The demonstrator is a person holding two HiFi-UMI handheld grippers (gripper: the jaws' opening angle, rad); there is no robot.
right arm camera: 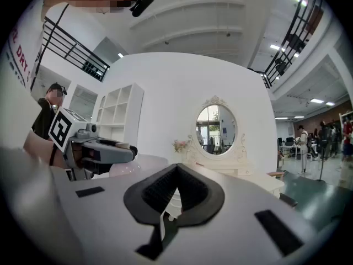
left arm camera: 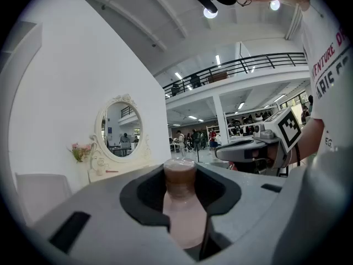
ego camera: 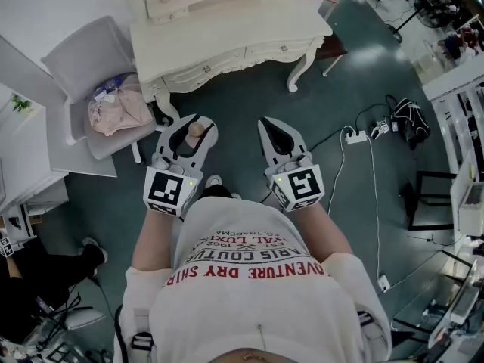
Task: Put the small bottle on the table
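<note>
The left hand-held gripper (ego camera: 190, 127) is clenched on the small bottle (left arm camera: 182, 206), pinkish with a brown cap pointing toward the jaw tips. It hangs over the floor, apart from the white dressing-table surface (ego camera: 249, 25). The right hand-held gripper (ego camera: 274, 129) is closed on nothing.

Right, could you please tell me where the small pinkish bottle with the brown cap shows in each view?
Head view: the small pinkish brown-capped bottle sits left of centre, between the left gripper's jaws.
Left gripper view: bottom centre, clamped between the jaws.
Right gripper view: not made out; only the left gripper shows, at left.
Shared landmark: the cream dressing table.
</note>
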